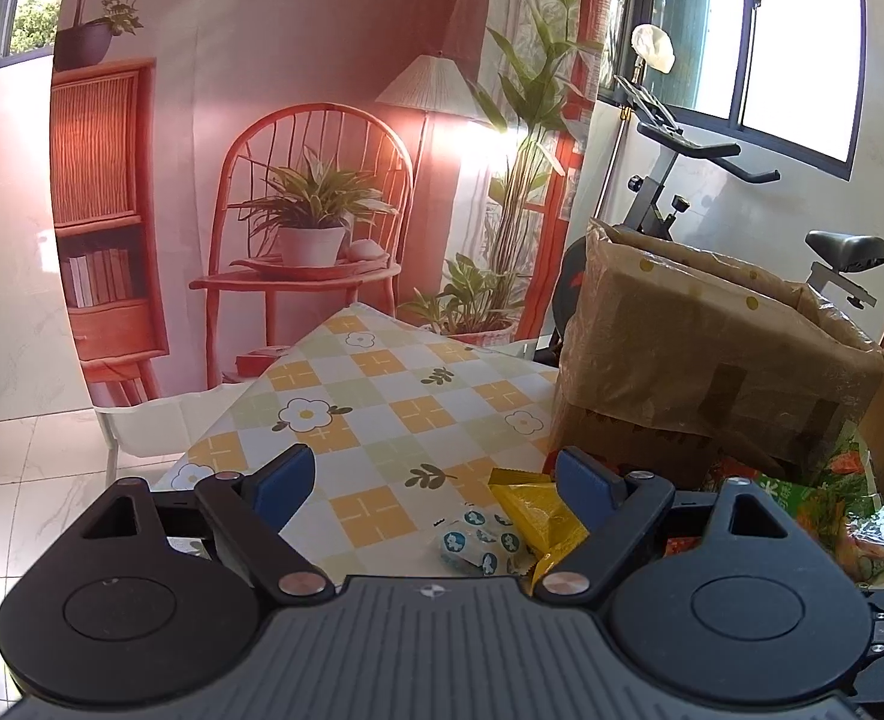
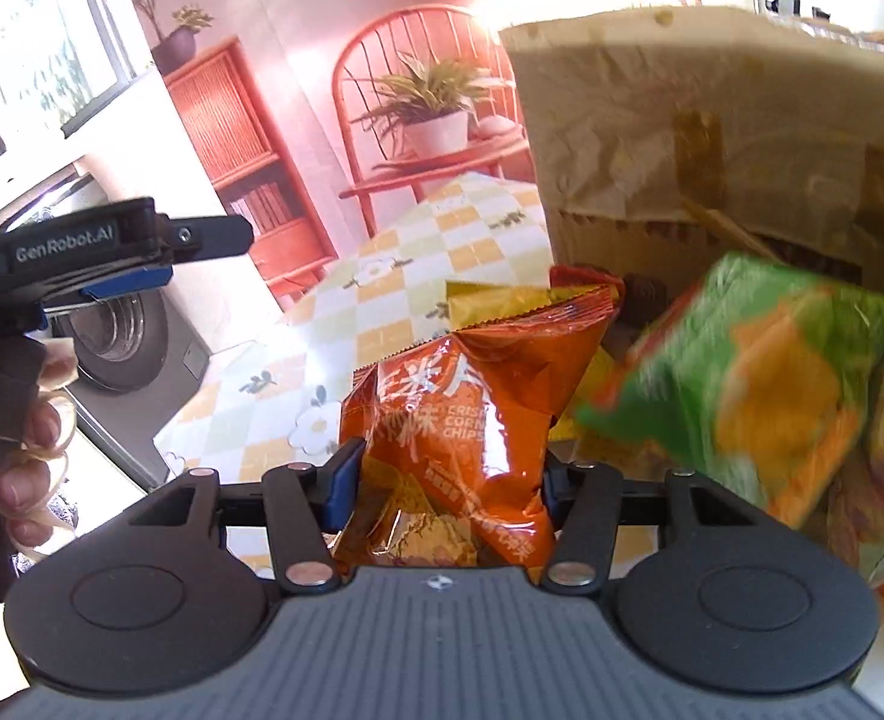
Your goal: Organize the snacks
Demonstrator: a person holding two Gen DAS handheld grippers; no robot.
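Between the right gripper fingers — orange chip bag, pinched.

Right gripper: clamped on orange corn chips bag. Green snack bag, blurred, beside it; cardboard box behind; checkered tablecloth beneath.

Both wrist views look low and close across the checkered tablecloth toward the shared cardboard box.

The orange chip bag bears the English text "CRISPY CORN CHIPS" beside large Chinese characters. The left gripper housing carries the marking "GenRobot.AI". No other text is legible.
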